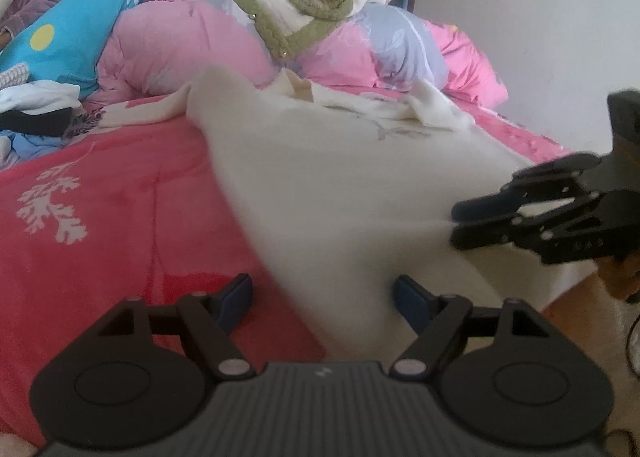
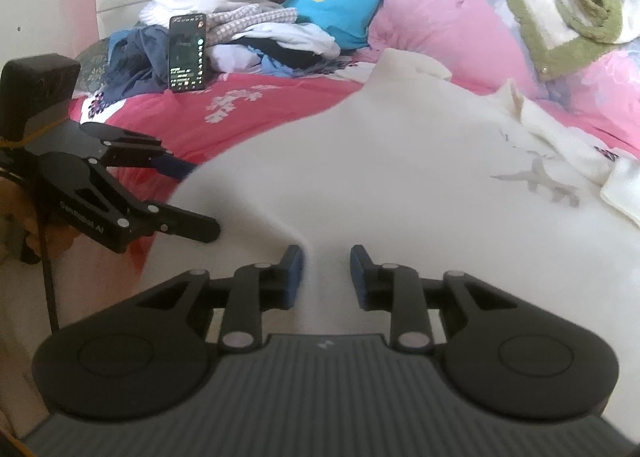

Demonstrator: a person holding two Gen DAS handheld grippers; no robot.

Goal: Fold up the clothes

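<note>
Both grippers sit at the near hem of a cream garment (image 1: 340, 185) spread on the pink-red bedspread (image 1: 100, 225): left gripper (image 1: 322, 297) jaws wide apart around the cloth, right gripper (image 2: 326, 277) jaws narrowly apart with cloth between them; behind lies a pink duvet (image 1: 168, 41)
</note>
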